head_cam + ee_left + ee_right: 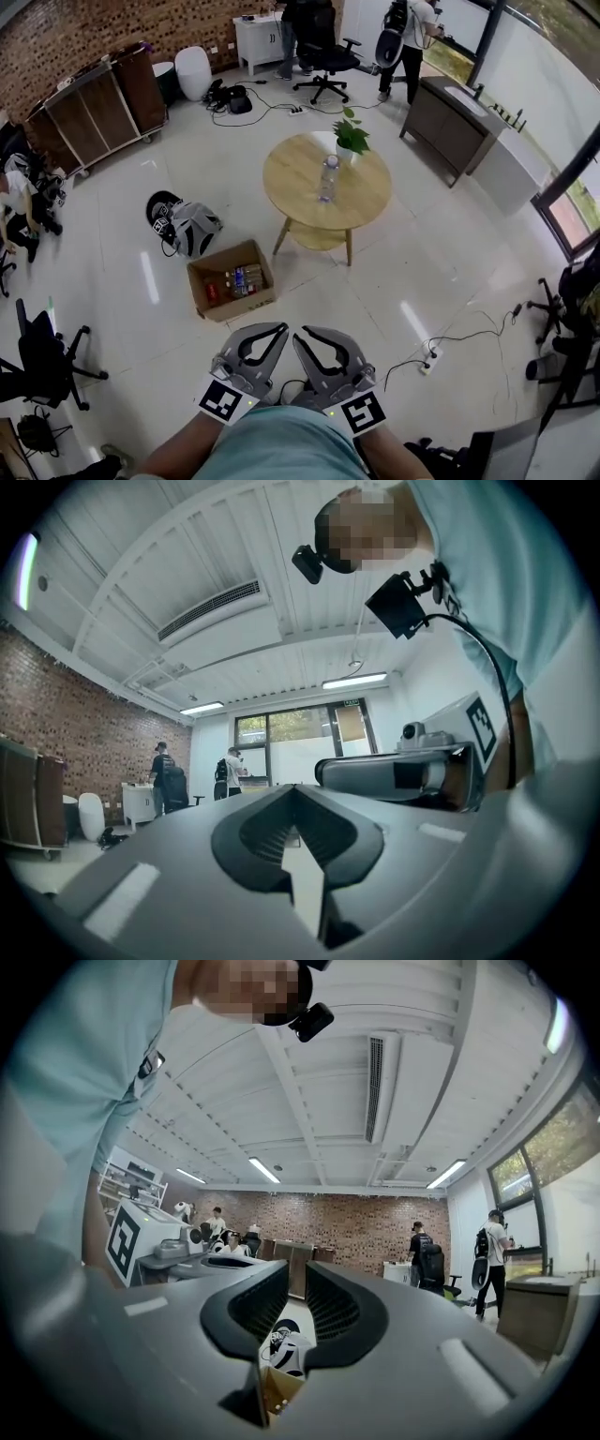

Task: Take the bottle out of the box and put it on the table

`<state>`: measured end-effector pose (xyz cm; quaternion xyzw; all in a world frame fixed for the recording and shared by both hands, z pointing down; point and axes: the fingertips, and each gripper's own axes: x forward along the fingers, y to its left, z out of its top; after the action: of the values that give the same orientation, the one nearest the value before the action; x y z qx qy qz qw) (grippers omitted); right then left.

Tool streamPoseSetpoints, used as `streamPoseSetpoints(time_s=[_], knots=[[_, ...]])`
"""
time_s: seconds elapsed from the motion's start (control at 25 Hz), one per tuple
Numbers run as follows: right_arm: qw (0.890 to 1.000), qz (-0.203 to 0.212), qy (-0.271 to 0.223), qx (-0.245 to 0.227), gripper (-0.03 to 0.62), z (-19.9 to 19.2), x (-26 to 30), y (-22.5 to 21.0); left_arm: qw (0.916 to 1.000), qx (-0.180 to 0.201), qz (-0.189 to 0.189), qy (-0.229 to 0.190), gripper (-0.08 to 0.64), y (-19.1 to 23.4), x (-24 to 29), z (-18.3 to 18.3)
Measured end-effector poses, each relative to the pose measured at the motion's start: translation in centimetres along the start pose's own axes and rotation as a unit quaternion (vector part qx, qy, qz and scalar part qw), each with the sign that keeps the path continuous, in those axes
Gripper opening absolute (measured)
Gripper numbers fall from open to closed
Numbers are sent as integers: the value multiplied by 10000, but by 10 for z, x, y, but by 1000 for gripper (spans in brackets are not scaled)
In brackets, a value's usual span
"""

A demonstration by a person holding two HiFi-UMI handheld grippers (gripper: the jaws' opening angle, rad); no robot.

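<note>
White floor (422, 272), cardboard box (239, 309), bottles (242, 278), labels illegible

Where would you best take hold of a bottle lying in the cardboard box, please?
Grip the bottle across its middle, coming straight down through the open top of the box: it lies on its side, flank up, and the walls likely block a sideways approach.

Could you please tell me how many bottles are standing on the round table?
1: a clear plastic bottle stands near the middle of the round wooden table, beside a potted green plant. Others lie in the brown cardboard box.
</note>
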<state>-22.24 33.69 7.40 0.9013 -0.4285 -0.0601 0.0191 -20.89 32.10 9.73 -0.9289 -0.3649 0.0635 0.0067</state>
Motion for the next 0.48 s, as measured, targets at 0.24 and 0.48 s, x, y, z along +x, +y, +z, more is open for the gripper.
streamPoseSetpoints(time_s=[0.24, 0.48], knots=[[9999, -151, -36, 64, 38, 4, 8, 10, 9999, 35, -132, -56, 11, 2, -10, 5], [9996, -255, -63, 109, 29, 3, 5, 12, 9993, 126, -321, -115, 11, -5, -9, 8]])
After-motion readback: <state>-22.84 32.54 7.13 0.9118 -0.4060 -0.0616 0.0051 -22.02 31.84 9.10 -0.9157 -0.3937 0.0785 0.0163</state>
